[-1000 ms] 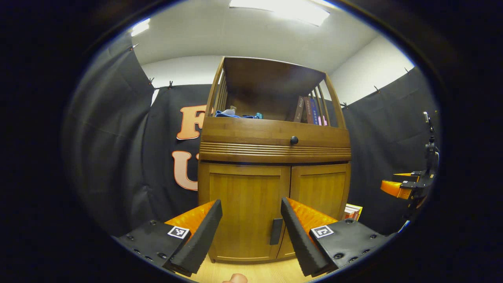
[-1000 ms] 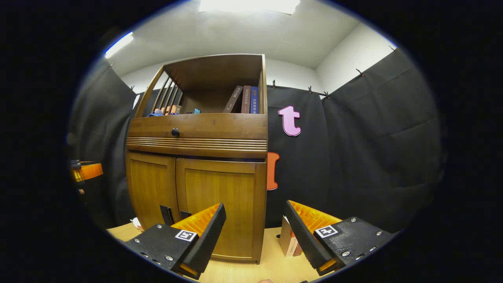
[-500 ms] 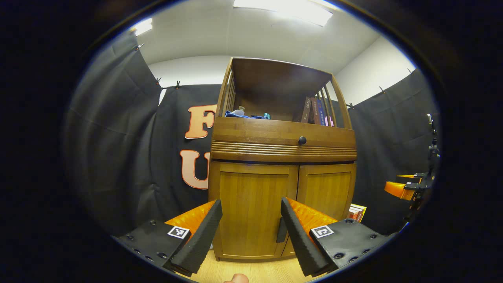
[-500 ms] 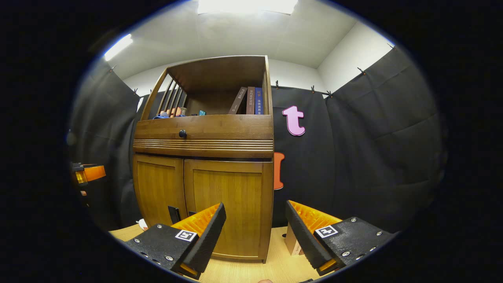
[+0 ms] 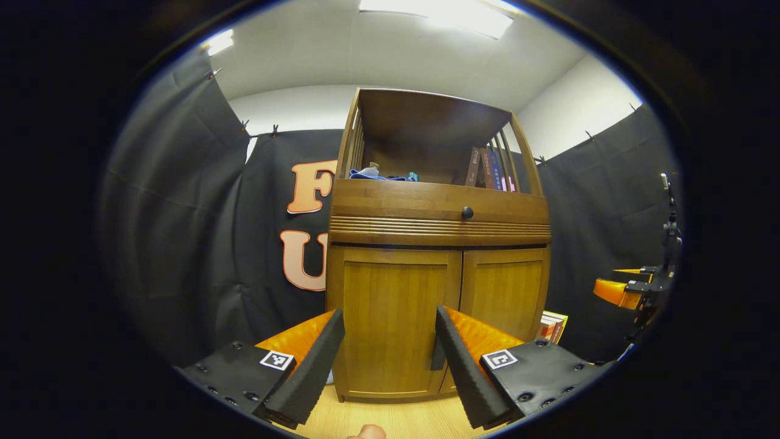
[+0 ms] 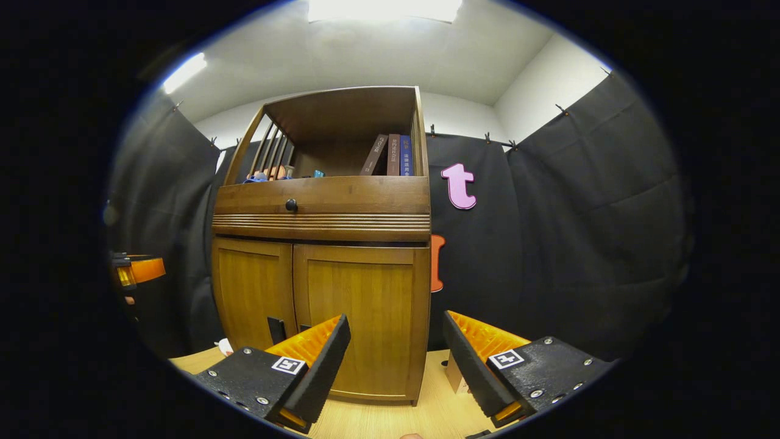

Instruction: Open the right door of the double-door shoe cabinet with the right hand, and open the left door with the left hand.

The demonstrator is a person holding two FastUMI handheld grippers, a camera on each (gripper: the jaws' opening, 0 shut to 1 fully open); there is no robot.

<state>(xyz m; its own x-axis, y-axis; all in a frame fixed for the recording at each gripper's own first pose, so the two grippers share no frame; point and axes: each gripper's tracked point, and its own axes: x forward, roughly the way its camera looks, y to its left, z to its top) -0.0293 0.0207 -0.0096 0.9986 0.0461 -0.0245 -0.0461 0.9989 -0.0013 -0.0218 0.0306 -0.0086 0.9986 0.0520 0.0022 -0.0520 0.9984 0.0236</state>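
Note:
The wooden shoe cabinet stands ahead with both doors shut. In the left gripper view, my left gripper (image 5: 389, 323) is open and short of the left door (image 5: 390, 305). A dark handle (image 5: 435, 355) peeks out beside its right finger, and the right door (image 5: 504, 296) is beyond. My right gripper (image 5: 627, 290) hangs far off at the right edge. In the right gripper view, the right gripper (image 6: 396, 326) is open, aimed at the right door's (image 6: 359, 305) outer edge. The left door (image 6: 253, 292) carries a dark handle (image 6: 276, 329). The left gripper (image 6: 139, 270) shows at the left edge.
Above the doors is a drawer with a round knob (image 5: 467, 213). An open shelf holds books (image 5: 487, 171) and a blue cloth (image 5: 373, 175). Books (image 5: 552, 327) lie on the wooden floor (image 5: 390, 421) right of the cabinet, and a box (image 6: 456, 377) sits there too.
The cabinet has drifted rightward in both views, so both grippers have shifted a little to the left. Both stay open and both doors stay shut.

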